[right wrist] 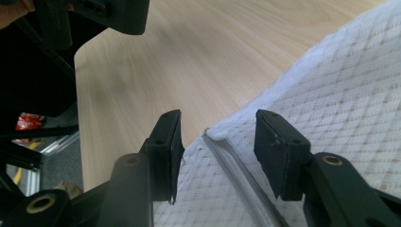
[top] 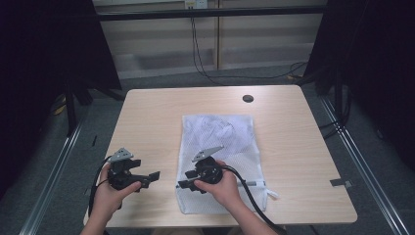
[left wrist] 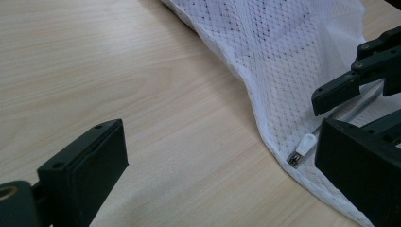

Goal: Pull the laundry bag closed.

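Note:
A white mesh bag (top: 220, 142) lies flat on the wooden table (top: 151, 122), its zipper along the near edge. My right gripper (top: 182, 185) rests on the bag's near left corner. In the right gripper view its jaws (right wrist: 218, 146) stand open on either side of the zipper's end (right wrist: 236, 165), with neither pad pressing on it. My left gripper (top: 151, 178) is held left of the bag, pointing toward it. Its jaws (left wrist: 222, 156) are wide open over bare wood, and the white zipper pull (left wrist: 302, 147) lies just ahead of them.
A small black round cap (top: 248, 98) sits near the table's far edge. Cables (top: 205, 68) run across the floor behind the table. Dark curtains and metal rails flank both sides. The table's near left corner (right wrist: 80, 56) lies close to the grippers.

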Tool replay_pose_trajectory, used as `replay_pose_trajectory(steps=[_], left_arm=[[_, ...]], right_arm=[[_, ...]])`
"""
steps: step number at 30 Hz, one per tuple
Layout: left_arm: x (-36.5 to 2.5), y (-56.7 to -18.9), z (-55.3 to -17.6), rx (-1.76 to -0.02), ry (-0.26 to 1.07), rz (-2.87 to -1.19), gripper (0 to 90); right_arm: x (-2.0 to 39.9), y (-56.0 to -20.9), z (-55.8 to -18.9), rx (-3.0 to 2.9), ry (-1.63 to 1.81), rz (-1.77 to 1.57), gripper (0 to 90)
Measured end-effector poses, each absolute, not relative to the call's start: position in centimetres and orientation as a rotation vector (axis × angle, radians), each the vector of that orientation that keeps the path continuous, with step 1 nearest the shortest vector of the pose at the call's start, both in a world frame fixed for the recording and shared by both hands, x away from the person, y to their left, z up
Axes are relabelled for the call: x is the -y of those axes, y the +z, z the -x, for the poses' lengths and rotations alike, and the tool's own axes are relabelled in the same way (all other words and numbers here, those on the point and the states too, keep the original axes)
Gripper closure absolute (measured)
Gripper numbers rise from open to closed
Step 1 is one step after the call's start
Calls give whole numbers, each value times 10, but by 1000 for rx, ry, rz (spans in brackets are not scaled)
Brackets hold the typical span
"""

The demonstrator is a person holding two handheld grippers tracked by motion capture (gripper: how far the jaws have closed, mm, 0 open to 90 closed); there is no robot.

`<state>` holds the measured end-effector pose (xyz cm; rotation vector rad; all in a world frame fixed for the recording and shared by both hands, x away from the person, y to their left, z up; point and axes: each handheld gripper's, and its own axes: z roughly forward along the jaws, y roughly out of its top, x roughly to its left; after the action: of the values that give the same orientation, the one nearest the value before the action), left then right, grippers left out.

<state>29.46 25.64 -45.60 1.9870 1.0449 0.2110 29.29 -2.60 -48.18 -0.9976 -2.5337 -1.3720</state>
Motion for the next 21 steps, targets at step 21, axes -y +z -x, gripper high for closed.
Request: replay_pose_trajectory(steps=[21], left_arm=[[-257, -452, -294, -1031, 223, -1976, 42]], right_arm=[[11, -489, -296, 2559, -1290, 1051, 585]])
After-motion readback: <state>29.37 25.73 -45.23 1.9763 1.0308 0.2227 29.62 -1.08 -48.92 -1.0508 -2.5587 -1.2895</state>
